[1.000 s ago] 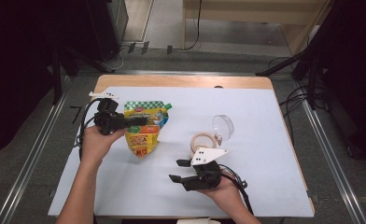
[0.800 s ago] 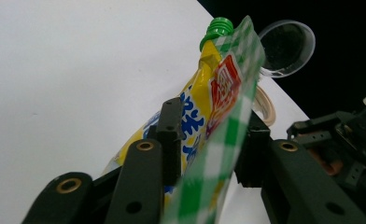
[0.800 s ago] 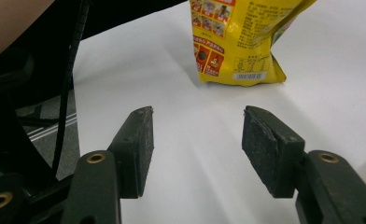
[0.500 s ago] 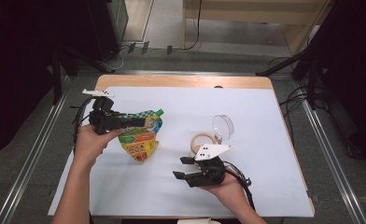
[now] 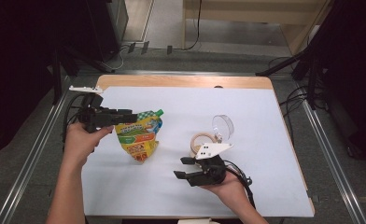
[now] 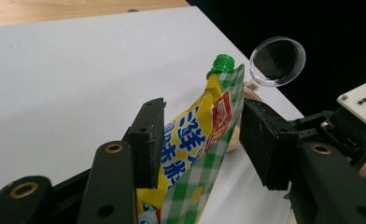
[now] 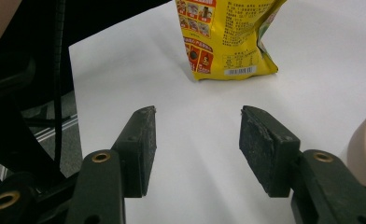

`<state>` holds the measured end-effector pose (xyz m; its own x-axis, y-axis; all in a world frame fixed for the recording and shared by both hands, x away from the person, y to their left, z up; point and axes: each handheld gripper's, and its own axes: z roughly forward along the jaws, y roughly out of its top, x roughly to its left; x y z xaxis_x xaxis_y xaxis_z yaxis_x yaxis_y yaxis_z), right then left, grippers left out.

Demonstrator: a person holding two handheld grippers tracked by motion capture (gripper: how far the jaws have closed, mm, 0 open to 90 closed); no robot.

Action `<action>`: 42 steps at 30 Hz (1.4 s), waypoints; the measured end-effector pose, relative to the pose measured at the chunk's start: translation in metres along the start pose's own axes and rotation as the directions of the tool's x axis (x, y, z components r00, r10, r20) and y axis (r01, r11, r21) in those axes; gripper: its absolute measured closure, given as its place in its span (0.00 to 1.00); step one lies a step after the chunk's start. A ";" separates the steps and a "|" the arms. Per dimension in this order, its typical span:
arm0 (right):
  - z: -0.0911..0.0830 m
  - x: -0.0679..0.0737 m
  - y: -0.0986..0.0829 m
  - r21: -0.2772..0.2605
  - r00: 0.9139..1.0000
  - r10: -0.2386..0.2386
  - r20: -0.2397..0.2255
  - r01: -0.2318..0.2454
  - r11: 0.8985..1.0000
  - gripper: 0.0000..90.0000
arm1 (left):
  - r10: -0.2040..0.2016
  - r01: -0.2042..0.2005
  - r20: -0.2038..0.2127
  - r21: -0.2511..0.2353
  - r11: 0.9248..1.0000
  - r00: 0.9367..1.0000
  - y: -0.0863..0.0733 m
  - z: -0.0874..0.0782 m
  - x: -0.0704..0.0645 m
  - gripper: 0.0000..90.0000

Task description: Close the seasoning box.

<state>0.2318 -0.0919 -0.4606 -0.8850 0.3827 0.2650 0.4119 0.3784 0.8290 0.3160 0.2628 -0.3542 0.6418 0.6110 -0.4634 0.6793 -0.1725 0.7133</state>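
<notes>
A yellow spouted pouch (image 5: 139,137) with a green cap stands tilted on the white table (image 5: 265,112), left of centre. My left gripper (image 5: 132,115) reaches its top from the left. In the left gripper view the pouch (image 6: 195,140) rises between the jaws of that gripper (image 6: 202,121), which stand wide apart. One pad touches it and a gap shows at the other. My right gripper (image 5: 180,168) lies open near the front edge and points left. The right gripper view has bare table between the jaws of this gripper (image 7: 197,126), with the pouch (image 7: 228,37) farther off.
A beige ring (image 5: 200,140) and a clear round lens-like piece (image 5: 223,125) sit just behind the right gripper. The lens-like piece (image 6: 278,60) also lies beyond the pouch's cap. Metal rails run along both table sides.
My left gripper reached in over the pouch's top, then drew back a little to the left. The pouch and the right gripper have hardly moved.
</notes>
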 end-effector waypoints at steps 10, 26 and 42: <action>-0.015 -0.002 0.003 -0.007 1.000 0.004 0.031 -0.004 1.000 0.55 | 0.000 -0.001 -0.071 -0.014 1.000 0.997 -0.004 -0.020 0.002 0.54; -0.051 -0.017 -0.003 -0.029 0.995 0.047 0.090 -0.045 0.999 0.63 | -0.039 0.031 -0.141 -0.055 0.998 0.989 -0.017 -0.041 0.023 0.48; -0.088 -0.035 -0.016 -0.037 0.985 0.103 0.139 -0.098 0.994 0.96 | -0.021 0.015 -0.177 -0.039 0.999 0.984 -0.033 -0.011 0.046 0.49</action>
<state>0.2374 -0.1857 -0.4395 -0.7992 0.5332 0.2774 0.4885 0.3073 0.8167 0.3191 0.3049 -0.3935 0.5540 0.7417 -0.3780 0.6744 -0.1336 0.7262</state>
